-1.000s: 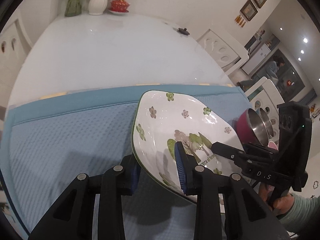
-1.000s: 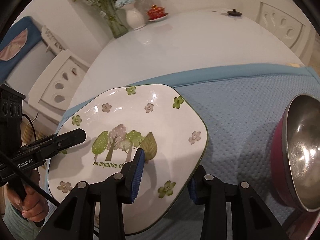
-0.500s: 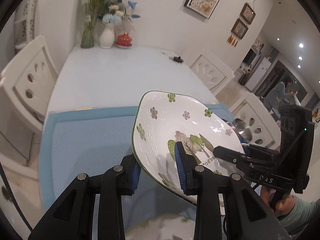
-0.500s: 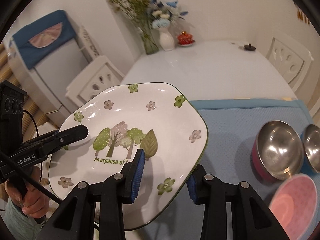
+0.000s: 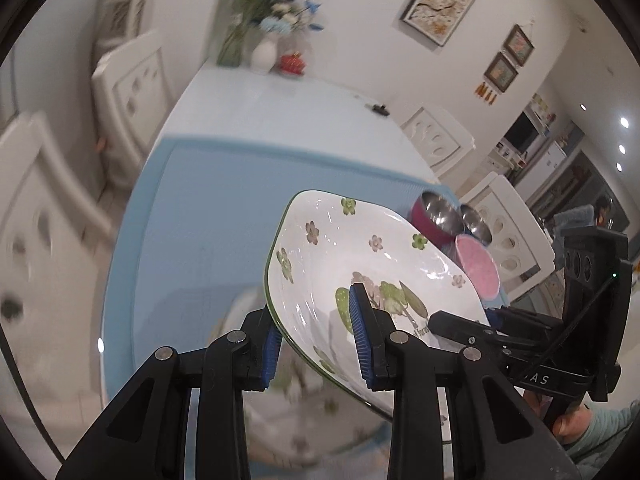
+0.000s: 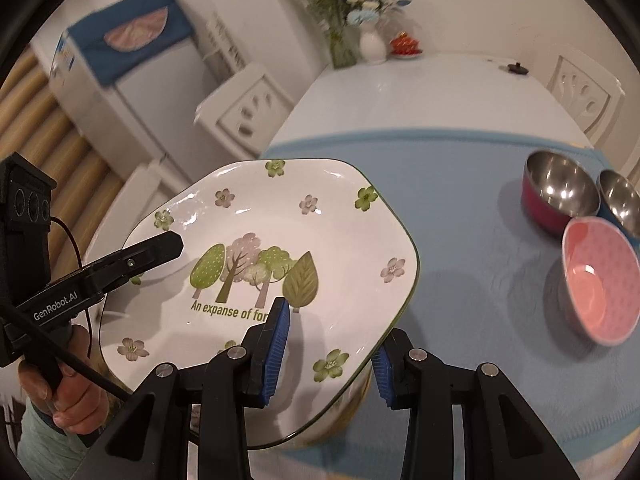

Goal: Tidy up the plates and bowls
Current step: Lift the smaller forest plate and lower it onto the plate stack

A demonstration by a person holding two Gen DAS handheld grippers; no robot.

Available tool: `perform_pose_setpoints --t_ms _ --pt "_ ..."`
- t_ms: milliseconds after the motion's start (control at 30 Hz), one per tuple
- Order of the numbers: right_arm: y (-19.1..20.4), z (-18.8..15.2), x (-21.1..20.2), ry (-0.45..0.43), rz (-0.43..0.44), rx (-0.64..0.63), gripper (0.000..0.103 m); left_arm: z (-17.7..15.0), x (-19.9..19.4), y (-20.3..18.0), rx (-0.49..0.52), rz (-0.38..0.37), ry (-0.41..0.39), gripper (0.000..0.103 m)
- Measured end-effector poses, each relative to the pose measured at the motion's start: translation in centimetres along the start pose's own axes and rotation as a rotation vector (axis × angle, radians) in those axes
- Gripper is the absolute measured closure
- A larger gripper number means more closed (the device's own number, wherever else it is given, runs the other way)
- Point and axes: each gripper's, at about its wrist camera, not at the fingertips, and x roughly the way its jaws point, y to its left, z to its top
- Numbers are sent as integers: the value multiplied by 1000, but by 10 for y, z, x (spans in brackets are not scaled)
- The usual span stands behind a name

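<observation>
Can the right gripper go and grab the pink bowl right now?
Probably not yet. The right gripper is shut on the flowery plate, sharing it with the left gripper. The pink bowl sits uncovered on the blue mat, but the plate must be set down first.

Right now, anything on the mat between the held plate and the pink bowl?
No. In the right wrist view, only bare blue mat separates the flowered plate, clamped by both grippers, from the pink bowl; shadows fall there, nothing else.
</observation>
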Motion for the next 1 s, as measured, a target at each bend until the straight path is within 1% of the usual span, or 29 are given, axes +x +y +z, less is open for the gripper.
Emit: perform_pose_setpoints --t_ms 167,300,367,500,600,733,933,1000 --pt "7 -41 14 90 7 -25 66 -47 0 12 -74 20 46 75" --pt "4 -60 27 138 17 -18 66 -66 2 19 -99 25 64 75" --pt "4 -65 31 154 16 -20 66 -74 5 21 -99 39 76 75" --pt "4 -73 42 179 4 -33 66 -84 15 28 -117 43 88 75" --pt "2 -71 52 195 -14 -43 66 -88 25 32 -124 46 103 75" --pt "7 -68 59 199 -39 -70 66 -89 33 34 -109 65 119 75" --pt "16 -69 72 219 -47 -80 66 -87 35 44 -154 46 131 76" --pt "18 -67 75 222 -57 -81 66 -85 35 45 -145 49 144 73"
